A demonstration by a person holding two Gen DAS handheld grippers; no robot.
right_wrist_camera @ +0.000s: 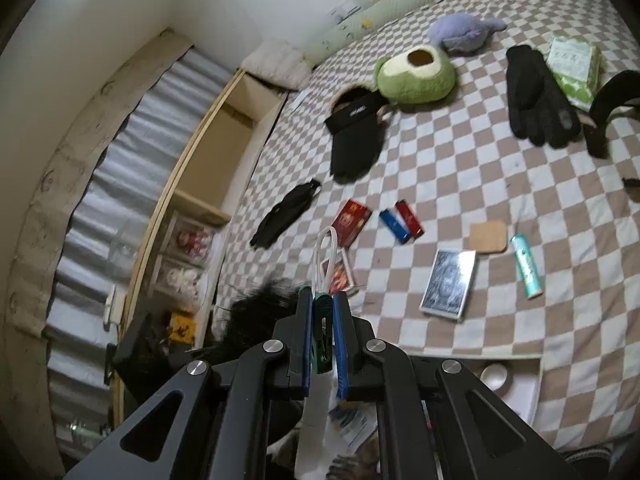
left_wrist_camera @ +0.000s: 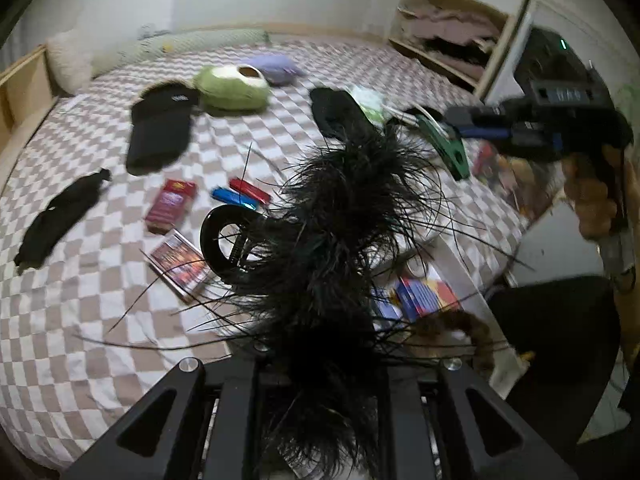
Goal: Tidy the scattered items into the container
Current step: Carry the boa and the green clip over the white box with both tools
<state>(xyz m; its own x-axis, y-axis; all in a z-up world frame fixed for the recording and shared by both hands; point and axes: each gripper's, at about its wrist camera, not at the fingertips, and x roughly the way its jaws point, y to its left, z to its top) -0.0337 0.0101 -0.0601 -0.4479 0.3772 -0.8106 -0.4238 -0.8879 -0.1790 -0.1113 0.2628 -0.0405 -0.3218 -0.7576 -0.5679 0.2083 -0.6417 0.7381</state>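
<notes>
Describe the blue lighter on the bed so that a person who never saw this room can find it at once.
Start at the checkered bedspread and find the green avocado plush near its far side. Come toward the camera to the red packet; just right of it two small lighters lie side by side, touching. The blue lighter is the one nearer the packet, and its neighbour, the red lighter, has the same shape.

The bed (right_wrist_camera: 460,168) wears a brown-and-white checked cover. Ahead of the right tongs lie a red box (right_wrist_camera: 352,222), blue and red lighters (right_wrist_camera: 401,222), a dark card pack (right_wrist_camera: 450,280), a cork coaster (right_wrist_camera: 489,237) and a teal tube (right_wrist_camera: 527,266). Farther off rest two black gloves (right_wrist_camera: 538,96), a green avocado plush (right_wrist_camera: 416,76) and a purple plush (right_wrist_camera: 464,32).
</notes>
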